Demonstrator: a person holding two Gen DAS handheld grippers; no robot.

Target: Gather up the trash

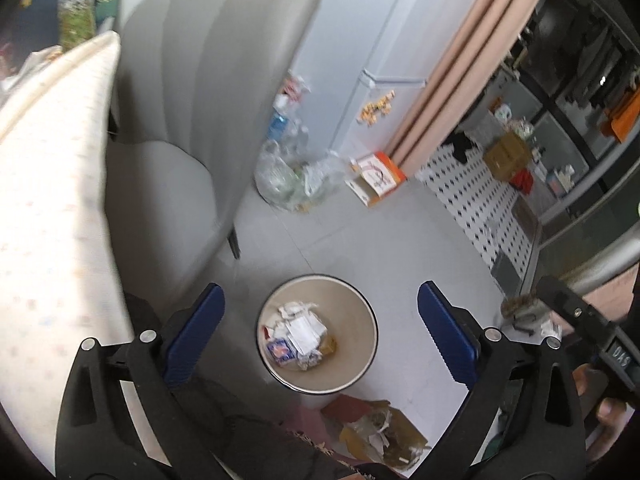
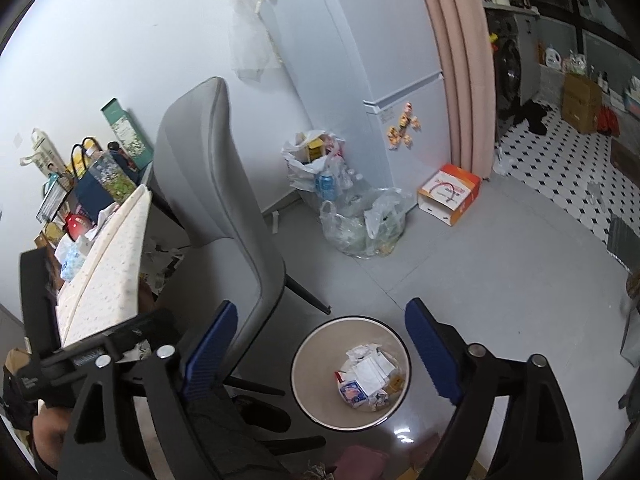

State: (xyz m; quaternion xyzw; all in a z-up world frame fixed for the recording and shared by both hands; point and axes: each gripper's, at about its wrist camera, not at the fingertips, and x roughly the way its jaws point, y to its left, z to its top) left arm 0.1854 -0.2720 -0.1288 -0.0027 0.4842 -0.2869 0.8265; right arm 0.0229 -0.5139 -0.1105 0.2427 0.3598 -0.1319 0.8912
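A: How are the two tools seen?

B: The left gripper (image 1: 320, 332) is seen with its blue pads spread wide and nothing between them. The right gripper (image 2: 318, 348) is likewise spread, with nothing clasped.

A: And where is the trash found?

B: A round bin (image 1: 370, 344) is seen on the grey floor below both grippers, and crumpled papers and small cartons (image 1: 298, 340) are heaped in its bottom. A grey chair (image 2: 224, 208) is placed just beside it. Clear plastic bags (image 2: 360, 220) are left farther off by the wall, near an orange box (image 2: 448, 194).
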